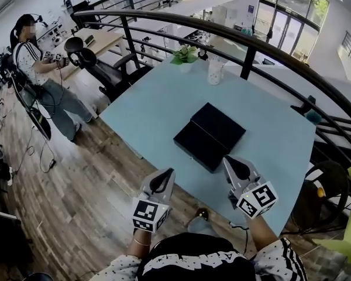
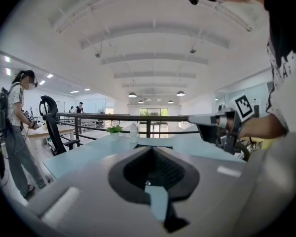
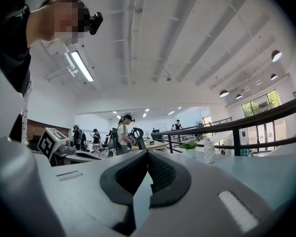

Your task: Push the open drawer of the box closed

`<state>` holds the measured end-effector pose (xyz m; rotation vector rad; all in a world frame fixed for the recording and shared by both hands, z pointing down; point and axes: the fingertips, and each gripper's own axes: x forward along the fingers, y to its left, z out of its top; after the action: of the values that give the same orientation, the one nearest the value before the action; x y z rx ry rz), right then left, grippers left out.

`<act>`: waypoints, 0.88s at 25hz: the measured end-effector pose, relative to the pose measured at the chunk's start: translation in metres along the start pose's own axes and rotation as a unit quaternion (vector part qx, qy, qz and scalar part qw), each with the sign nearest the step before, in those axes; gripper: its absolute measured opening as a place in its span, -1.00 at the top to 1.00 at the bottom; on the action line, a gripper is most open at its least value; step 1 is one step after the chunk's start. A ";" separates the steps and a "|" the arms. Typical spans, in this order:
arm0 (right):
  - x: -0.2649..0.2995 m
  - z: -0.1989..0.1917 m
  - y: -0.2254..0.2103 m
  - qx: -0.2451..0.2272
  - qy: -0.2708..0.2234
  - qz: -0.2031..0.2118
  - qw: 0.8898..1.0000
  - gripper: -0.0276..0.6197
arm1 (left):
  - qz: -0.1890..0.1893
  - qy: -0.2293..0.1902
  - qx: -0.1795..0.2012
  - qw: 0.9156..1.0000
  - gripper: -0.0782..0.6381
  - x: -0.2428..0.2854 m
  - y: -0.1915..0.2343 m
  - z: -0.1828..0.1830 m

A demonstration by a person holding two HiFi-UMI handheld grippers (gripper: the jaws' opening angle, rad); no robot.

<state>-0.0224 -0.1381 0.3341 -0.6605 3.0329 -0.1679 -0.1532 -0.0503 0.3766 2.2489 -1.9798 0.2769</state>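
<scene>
A flat black box (image 1: 219,124) lies near the middle of the light blue table (image 1: 158,104). Its open drawer (image 1: 198,147) sticks out on the side nearer me. My left gripper (image 1: 167,173) hovers at the table's front edge, left of the drawer and apart from it, with its jaws shut and empty. My right gripper (image 1: 228,160) hangs just right of the drawer's near corner, also shut with nothing in it. In the left gripper view the shut jaws (image 2: 150,148) point across the table, and the right gripper (image 2: 218,123) shows to the side. The right gripper view has its shut jaws (image 3: 148,153) low over the table.
A small potted plant (image 1: 185,55) and a white jar (image 1: 215,72) stand at the table's far edge. A black railing (image 1: 251,45) curves behind the table. Office chairs (image 1: 99,63) and a person (image 1: 38,69) holding grippers are off to the left on the wooden floor.
</scene>
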 end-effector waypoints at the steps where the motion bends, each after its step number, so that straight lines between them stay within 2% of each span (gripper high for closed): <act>1: 0.002 -0.001 -0.008 0.000 0.003 -0.001 1.000 0.91 | 0.003 0.001 -0.002 1.000 0.78 0.005 0.001 0.000; 13: 0.003 -0.021 -0.081 0.019 0.014 -0.013 1.000 0.91 | 0.012 0.028 -0.007 1.000 0.78 0.066 -0.017 -0.016; 18: 0.003 -0.039 -0.122 0.019 0.024 -0.048 0.998 0.91 | 0.009 0.040 -0.015 0.999 0.78 0.093 -0.021 -0.031; 22: 0.012 -0.064 -0.131 0.029 0.049 -0.072 0.996 0.91 | 0.011 0.053 -0.032 0.998 0.78 0.097 -0.010 -0.051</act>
<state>0.0172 -0.2551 0.4122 -0.8923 3.0589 -0.2994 -0.1343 -0.1314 0.4477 2.1278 -1.9322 0.3231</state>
